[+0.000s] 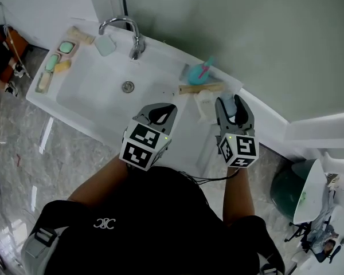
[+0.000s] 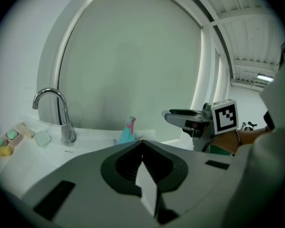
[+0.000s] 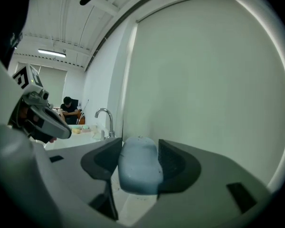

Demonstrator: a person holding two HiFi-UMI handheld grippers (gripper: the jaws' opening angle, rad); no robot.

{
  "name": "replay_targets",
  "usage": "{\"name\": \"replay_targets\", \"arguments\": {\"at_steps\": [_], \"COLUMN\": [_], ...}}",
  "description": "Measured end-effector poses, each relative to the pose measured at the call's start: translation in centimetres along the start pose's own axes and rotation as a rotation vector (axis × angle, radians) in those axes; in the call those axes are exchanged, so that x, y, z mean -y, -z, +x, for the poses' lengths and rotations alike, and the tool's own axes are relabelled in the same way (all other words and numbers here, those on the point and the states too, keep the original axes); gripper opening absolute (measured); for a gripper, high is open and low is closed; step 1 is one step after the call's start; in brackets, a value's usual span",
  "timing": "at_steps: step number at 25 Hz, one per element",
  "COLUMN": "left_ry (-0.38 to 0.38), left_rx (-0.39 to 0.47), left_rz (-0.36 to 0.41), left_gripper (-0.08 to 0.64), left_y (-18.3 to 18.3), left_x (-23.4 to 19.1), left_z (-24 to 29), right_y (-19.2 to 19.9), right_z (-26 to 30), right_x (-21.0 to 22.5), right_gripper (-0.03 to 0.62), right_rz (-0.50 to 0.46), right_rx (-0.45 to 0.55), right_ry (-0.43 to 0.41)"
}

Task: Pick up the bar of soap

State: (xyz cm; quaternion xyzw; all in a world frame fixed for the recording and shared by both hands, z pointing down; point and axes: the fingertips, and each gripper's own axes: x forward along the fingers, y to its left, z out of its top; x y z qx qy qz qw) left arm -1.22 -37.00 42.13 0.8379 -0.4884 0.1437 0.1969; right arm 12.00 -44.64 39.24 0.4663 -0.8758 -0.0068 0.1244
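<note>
Right claw: the right gripper [image 1: 232, 106] pinches the pale blue bar of soap [image 3: 138, 169] across its width, with a pad on each long side.
Left claw: the left gripper [image 2: 142, 144] is pressed together on nothing and hangs over the front of the sink [image 1: 97, 93].
Soap's place: between the right jaws, over the counter to the right of the basin and just beside the white soap dish [image 1: 205, 105]. It looks to be lifted clear.
Doing the step well: the grasp looks sound, so I judge that only the lift is left. Keep an even squeeze, because soap may slip if pressed harder, and raise it straight and level.
Count — grippers: two.
Count — held bar: one.
Count — faucet [image 1: 129, 33]: one.
Count — teal cup [image 1: 196, 74]: one, holding one pink toothbrush [image 1: 206, 69].
Count — spare soaps [image 1: 53, 62] on the far-left ledge: about six, though some are too small to be sure.
</note>
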Motion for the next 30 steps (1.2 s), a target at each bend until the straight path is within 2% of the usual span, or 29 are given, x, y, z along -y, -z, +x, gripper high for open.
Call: {"name": "replay_targets", "arguments": {"at_steps": [4,8,19,30], "left_ry": [0.015,0.022,0.039,0.038], "left_rx": [0.024,0.029,0.028,0.021], "left_rz": [0.021,0.028,0.045,0.059], "left_gripper": [0.008,0.008,0.008,0.008], "left_y": [-0.6,-0.8,-0.8,-0.7], "left_x": [0.8,1.1,1.9,2.4], "left_z": [-0.1,-0.1,0.1,0.2], "right_y": [-2.8,-4.1,-5.0,-4.6], "right_z": [-1.4,-2.3,-3.8,-4.5], "right_x": [0.4,0.2,0.2,0.5], "right_gripper": [0.253,0.252,0.252,0.250], "right_rz": [-0.044,-0.083,-0.087,-0.078], "right_rx": [0.079,0.106,0.138,0.123], "right_ry": [0.035,0.044,0.066,0.072]}}
